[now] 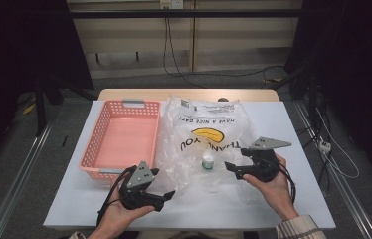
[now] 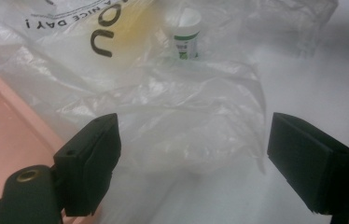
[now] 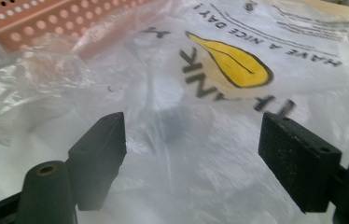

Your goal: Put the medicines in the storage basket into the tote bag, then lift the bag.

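A clear plastic bag (image 1: 209,132) printed with "THANK YOU", "HAVE A NICE DAY!" and a yellow smile lies crumpled on the white table top (image 1: 293,199). A small white bottle with a green label (image 1: 207,163) stands upright inside it. My left gripper (image 1: 167,198) is open at the bag's near left corner, and in the left gripper view the bag (image 2: 163,102) and the bottle (image 2: 185,35) lie beyond its jaws. My right gripper (image 1: 232,169) is open at the bag's right side, pointing left, with crinkled plastic (image 3: 200,140) beneath and between its jaws.
An empty pink perforated basket (image 1: 94,144) stands left of the bag, its rim against the plastic; it also appears in the left gripper view (image 2: 4,140) and the right gripper view (image 3: 46,18). Cables trail from both grippers. Bare white table lies along the near edge and right side.
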The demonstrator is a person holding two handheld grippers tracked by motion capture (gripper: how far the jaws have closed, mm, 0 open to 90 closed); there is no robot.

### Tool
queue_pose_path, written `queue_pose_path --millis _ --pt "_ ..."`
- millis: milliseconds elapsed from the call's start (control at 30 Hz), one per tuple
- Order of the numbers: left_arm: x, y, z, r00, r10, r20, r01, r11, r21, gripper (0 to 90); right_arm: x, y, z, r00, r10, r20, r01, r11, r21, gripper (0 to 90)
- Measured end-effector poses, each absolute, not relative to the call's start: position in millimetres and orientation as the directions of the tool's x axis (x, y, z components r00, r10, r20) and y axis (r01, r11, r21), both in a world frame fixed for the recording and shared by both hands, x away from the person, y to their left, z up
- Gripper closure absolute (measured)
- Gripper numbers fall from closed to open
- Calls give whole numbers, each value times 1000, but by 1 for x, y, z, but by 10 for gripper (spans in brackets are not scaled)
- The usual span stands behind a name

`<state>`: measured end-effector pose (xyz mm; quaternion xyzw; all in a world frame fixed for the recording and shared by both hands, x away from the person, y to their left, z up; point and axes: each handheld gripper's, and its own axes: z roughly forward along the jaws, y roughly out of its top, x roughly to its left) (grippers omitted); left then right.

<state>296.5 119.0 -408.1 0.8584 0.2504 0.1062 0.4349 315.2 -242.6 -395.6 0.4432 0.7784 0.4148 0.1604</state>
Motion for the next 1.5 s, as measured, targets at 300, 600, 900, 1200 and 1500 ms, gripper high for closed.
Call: queue_pose_path --millis 300,600,900,1200,1500 --pt "288 125 -410 850 526 -32 314 -458 832 158 299 -265 -403 -475 869 136 572 187 799 237" --pt "277 128 -419 854 519 -43 326 -468 821 158 277 -275 -408 -463 876 134 569 179 802 196" --pt "275 121 -427 874 485 -38 307 -489 817 156 258 -285 -413 -431 892 136 589 164 791 127" --pt "270 119 -429 872 489 -27 306 -500 810 156 245 -286 -421 -455 879 143 601 185 777 127" --pt "275 111 -431 867 499 -6 302 -515 802 177 240 -276 -437 -523 840 147 643 275 715 354"
